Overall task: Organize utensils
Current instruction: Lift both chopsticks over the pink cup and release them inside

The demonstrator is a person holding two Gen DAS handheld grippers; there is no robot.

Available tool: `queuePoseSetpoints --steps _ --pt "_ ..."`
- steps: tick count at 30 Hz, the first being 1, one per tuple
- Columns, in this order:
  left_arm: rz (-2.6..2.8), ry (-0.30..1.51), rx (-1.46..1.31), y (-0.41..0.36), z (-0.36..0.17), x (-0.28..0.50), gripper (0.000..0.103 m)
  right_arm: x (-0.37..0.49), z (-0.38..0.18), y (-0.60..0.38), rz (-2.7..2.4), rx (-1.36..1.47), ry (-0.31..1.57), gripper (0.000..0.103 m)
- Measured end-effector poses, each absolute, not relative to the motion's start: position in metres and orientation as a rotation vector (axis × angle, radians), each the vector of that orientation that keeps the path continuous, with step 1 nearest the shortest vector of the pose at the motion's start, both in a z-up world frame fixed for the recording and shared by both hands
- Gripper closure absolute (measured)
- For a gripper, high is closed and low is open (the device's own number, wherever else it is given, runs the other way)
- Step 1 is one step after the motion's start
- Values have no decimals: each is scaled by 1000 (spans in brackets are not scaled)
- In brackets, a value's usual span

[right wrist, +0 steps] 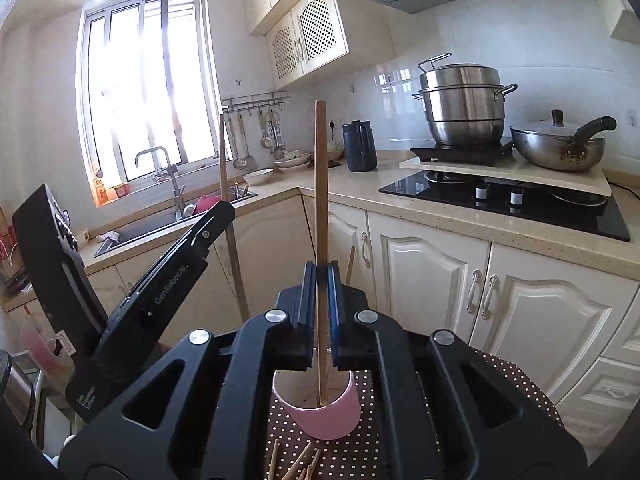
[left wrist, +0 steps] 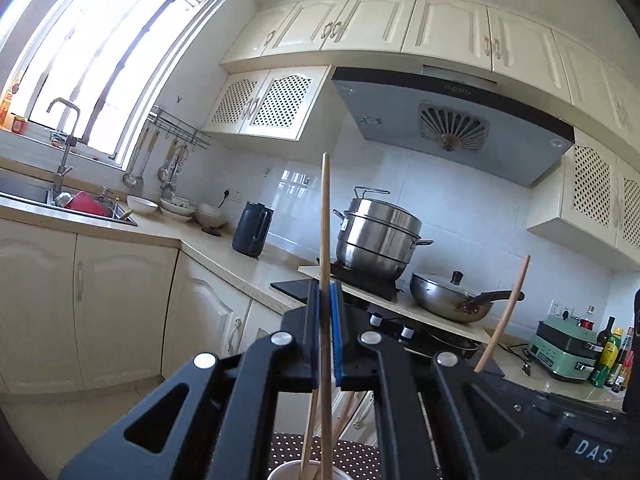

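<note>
Right wrist: kitchen, polka-dot tablecloth (right wrist: 516, 380), beige countertop (right wrist: 360, 190).

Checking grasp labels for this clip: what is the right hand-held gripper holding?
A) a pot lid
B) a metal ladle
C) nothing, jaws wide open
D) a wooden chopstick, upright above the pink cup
D: the right hand-held gripper is shut on a chopstick standing upright, its lower end inside the pink cup.

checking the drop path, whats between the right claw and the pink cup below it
Only the chopstick the right claw grips; its lower end reaches into the pink cup, in the right wrist view.
</note>
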State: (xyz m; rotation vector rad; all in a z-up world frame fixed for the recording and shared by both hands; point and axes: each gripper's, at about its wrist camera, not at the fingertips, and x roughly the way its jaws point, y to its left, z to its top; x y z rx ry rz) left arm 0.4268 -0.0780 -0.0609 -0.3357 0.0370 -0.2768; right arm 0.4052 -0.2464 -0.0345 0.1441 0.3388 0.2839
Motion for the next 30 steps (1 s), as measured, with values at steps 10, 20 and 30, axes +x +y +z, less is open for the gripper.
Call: queuePoseSetpoints --steps 10,20,30 --pt "-240 79 -296 -88 -88 439 97 413 -58 -245 301 150 390 97" --pt "-225 94 -271 -81 -90 439 97 421 -74 -242 319 176 445 97" --pt "-203 77 -267 -81 -87 444 97 429 -85 -240 328 181 487 97"
